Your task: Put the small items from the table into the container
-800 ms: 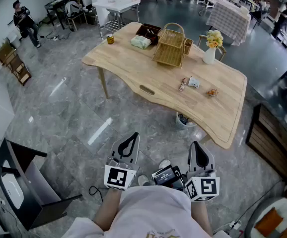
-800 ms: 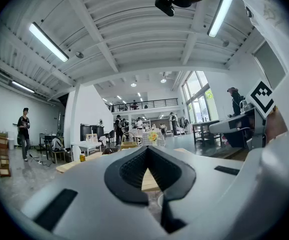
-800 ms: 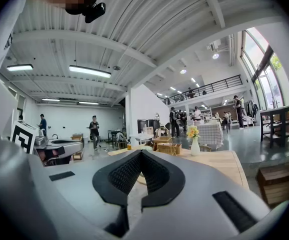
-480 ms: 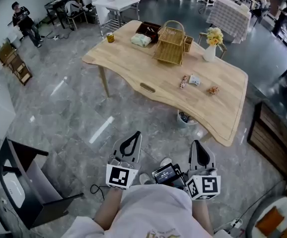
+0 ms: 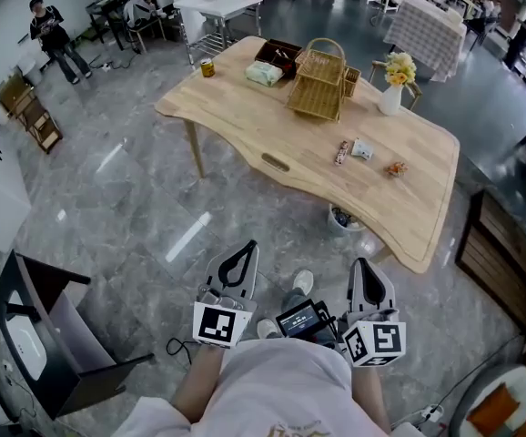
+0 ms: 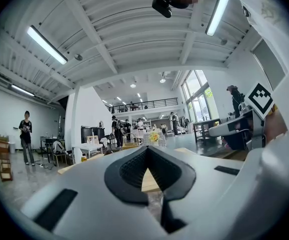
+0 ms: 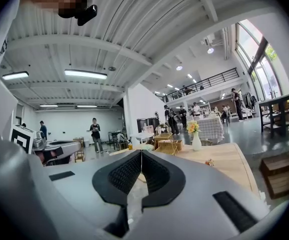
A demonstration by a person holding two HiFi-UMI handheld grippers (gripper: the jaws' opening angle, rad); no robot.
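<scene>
1. Low in the head view, the left gripper (image 5: 244,249) and right gripper (image 5: 362,268) stay where they were a moment ago, side by side over the floor. We see each one's jaws closed tip to tip, with nothing between them.
2. Since the earlier frame the wooden table (image 5: 272,139) has slid slightly right in our view. A shoe (image 5: 302,283) shows further forward between the grippers.
3. The standing person (image 5: 52,30) far left of the basket has shifted a little.
4. The wicker basket (image 5: 318,82) stands on the table's far side, well apart from both grippers.
5. The small items lie on bare wood, nearer us and right of the basket. A wrapped bar (image 5: 342,151) and a white packet (image 5: 361,150) are close together, and an orange-brown piece (image 5: 395,167) lies further right.
6. Right of the basket is a white vase (image 5: 390,99) of yellow flowers. Left of it are a pale green pack (image 5: 264,74), a dark box (image 5: 278,55) and a small can (image 5: 207,67).
7. The floor (image 5: 108,198) is grey polished stone. Beyond the basket stand a white table (image 5: 217,5) and a checked-cloth table (image 5: 422,21).
</scene>
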